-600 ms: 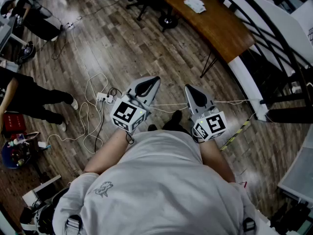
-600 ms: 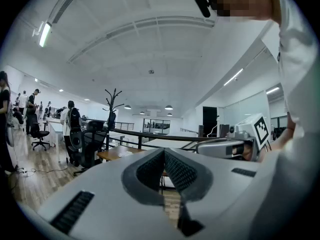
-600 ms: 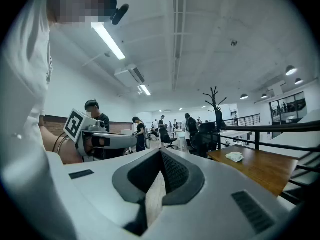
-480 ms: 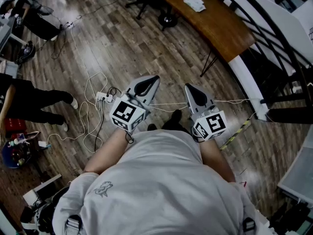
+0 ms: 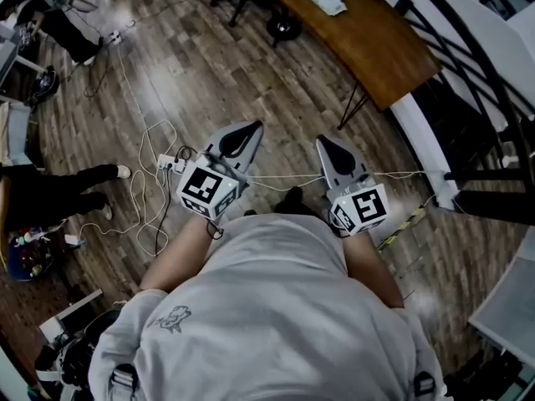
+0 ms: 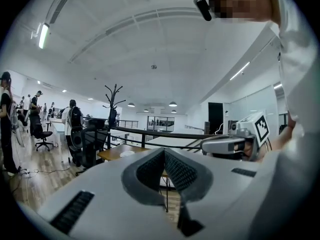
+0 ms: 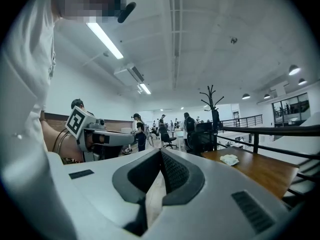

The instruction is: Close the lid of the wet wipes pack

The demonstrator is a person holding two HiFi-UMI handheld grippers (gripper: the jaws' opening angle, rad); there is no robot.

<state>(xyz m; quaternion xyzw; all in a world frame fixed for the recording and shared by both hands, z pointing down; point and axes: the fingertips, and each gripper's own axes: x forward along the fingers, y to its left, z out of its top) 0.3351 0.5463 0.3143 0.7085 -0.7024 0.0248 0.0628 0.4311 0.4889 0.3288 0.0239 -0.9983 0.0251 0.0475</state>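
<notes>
Left gripper (image 5: 249,132) and right gripper (image 5: 326,147) side by side above wood floor (image 5: 209,73), all 4 jaws together, empty, well short of brown table (image 5: 376,40).

Ahead of you, the brown rectangular wooden table (image 5: 380,53) carries a small white soft pack (image 5: 326,1), while loose white cables (image 5: 144,144) and a white power strip (image 5: 170,163) lie on the wood-plank floor (image 5: 209,65).
</notes>
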